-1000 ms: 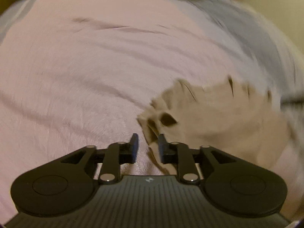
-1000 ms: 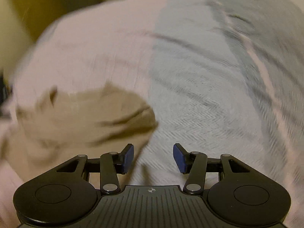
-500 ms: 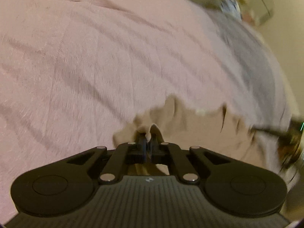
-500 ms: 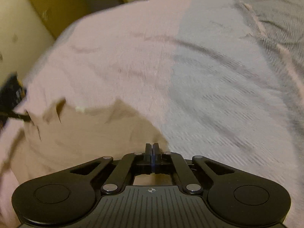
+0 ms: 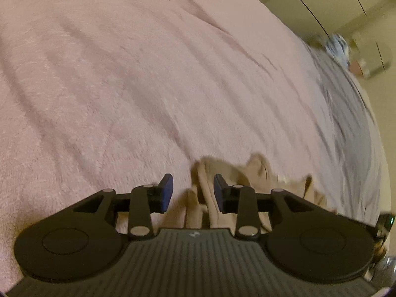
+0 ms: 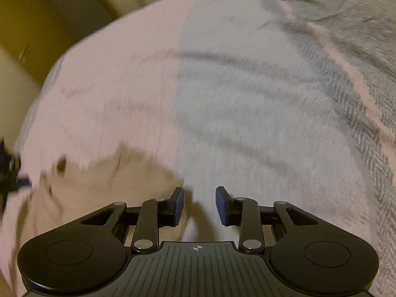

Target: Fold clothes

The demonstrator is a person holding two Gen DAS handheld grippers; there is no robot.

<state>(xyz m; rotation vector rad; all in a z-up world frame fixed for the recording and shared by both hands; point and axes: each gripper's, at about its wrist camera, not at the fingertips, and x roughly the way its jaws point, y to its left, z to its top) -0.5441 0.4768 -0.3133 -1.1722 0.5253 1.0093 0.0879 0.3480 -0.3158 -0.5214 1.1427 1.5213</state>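
My left tool (image 5: 193,193) stands with its jaws apart, having just been opening. A raised fold of the beige garment (image 5: 250,180) lies in the gap, close against the right pad, but neither pad presses on it. The garment lies crumpled on the bed, on the pink blanket (image 5: 148,86), just beyond that tool and to its right.

My right tool (image 6: 199,204) is likewise parted, its jaws also just opened. Nothing sits between them (only bedding shows in the gap). In the right wrist view the garment (image 6: 104,185) lies to the near left, its edge reaching the left pad; whether it touches I cannot tell. A grey herringbone blanket (image 6: 247,99) covers the bed to the right. Both views are blurred.
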